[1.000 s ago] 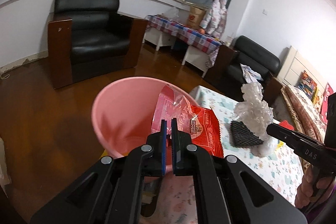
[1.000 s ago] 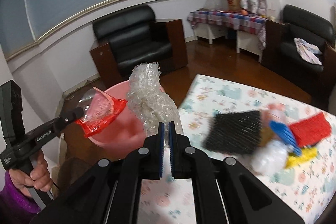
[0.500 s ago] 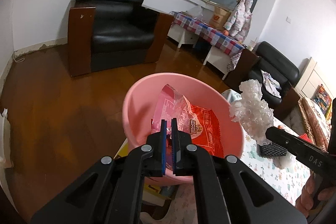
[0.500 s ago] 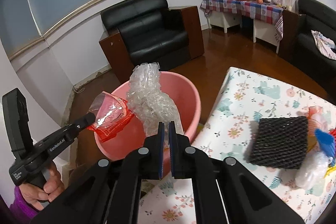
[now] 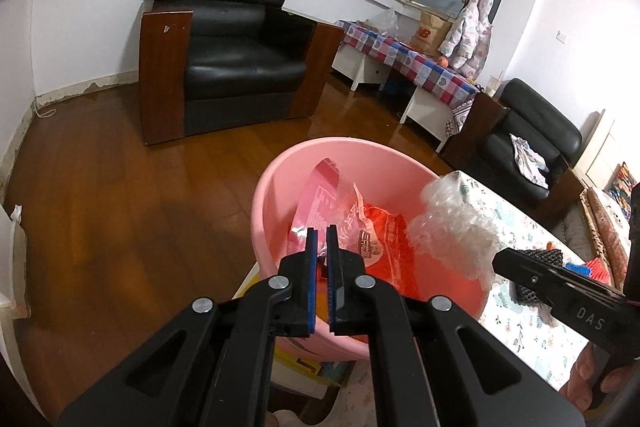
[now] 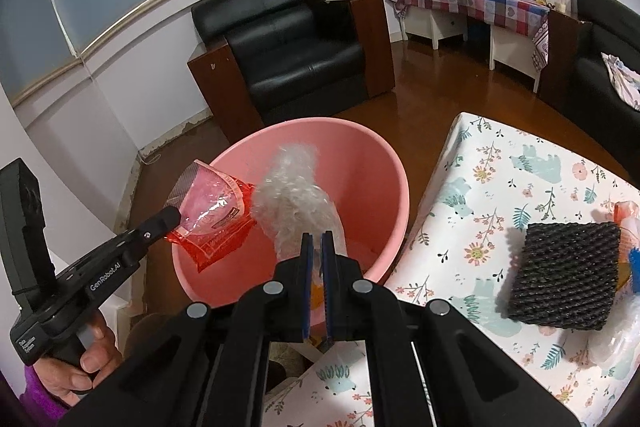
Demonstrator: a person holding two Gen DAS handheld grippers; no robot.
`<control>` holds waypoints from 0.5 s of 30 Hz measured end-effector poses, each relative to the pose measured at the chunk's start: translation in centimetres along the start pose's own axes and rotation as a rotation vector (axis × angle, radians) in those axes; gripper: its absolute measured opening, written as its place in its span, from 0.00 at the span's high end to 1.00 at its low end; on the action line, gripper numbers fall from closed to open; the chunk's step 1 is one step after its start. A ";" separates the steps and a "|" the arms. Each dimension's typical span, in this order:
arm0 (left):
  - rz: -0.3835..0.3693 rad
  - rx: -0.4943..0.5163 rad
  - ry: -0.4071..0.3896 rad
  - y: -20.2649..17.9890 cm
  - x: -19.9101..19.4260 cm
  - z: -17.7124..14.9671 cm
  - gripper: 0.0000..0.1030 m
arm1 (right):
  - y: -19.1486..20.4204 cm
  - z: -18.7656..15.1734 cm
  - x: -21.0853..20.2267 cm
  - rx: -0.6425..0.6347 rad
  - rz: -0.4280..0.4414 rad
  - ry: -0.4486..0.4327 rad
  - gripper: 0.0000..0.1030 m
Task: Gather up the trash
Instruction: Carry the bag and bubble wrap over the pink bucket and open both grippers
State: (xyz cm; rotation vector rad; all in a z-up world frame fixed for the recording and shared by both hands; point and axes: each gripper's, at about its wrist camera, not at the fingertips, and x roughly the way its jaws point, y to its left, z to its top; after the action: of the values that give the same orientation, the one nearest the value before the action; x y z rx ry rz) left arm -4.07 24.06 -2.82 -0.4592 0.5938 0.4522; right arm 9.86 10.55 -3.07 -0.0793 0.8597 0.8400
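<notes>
Here the left gripper (image 5: 321,233) is clamped on a crinkled red and clear plastic snack wrapper (image 5: 352,227), its blue-padded jaws pinching the wrapper's near edge. The wrapper hangs over the mouth of a round pink plastic basin (image 5: 272,187), which fills the middle of the left wrist view and stands on the brown wooden floor (image 5: 120,195).

The right gripper (image 6: 316,239) is closed on a crumpled wad of clear bubble wrap (image 6: 296,195); the wad rises from its jaws toward twelve o'clock, over the basin's (image 6: 384,163) opening. In the right wrist view the wrapper (image 6: 212,215) sits at nine o'clock of the wad, touching or nearly touching it. In the left wrist view the wad (image 5: 452,231) lies at three o'clock of the wrapper, over the basin's right rim.

At three o'clock of the basin stands a table with a white floral cloth (image 6: 500,163). On it lies a flat black mesh foam pad (image 6: 560,275), well apart from the basin. A black leather armchair with wooden sides (image 6: 296,47) stands beyond the basin at twelve o'clock.
</notes>
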 end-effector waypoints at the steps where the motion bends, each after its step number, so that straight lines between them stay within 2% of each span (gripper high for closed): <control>1: 0.003 -0.003 0.001 0.1 0.1 0.0 0.97 | 0.0 0.0 0.0 0.002 -0.001 0.001 0.96; 10: 0.009 -0.010 0.003 0.3 0.3 0.0 0.96 | -0.1 0.0 0.8 0.005 -0.005 0.008 0.96; 12: 0.012 -0.011 0.007 0.3 0.3 0.0 0.93 | -0.1 0.0 0.8 0.007 -0.001 0.006 0.96; 13: 0.011 -0.011 0.013 0.4 0.4 0.1 0.86 | 0.0 0.0 0.8 0.008 -0.001 0.005 0.96; 14: 0.010 -0.010 0.015 0.3 0.4 0.1 0.74 | -0.1 0.0 0.8 0.010 0.000 0.004 0.96; 15: 0.011 -0.009 0.011 0.3 0.3 0.1 0.69 | -0.1 0.1 0.9 0.011 0.000 0.004 0.96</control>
State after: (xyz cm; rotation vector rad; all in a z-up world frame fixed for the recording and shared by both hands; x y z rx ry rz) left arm -3.95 24.42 -2.97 -0.4677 0.6055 0.4629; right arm 10.29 11.07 -3.67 -0.0712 0.8683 0.8347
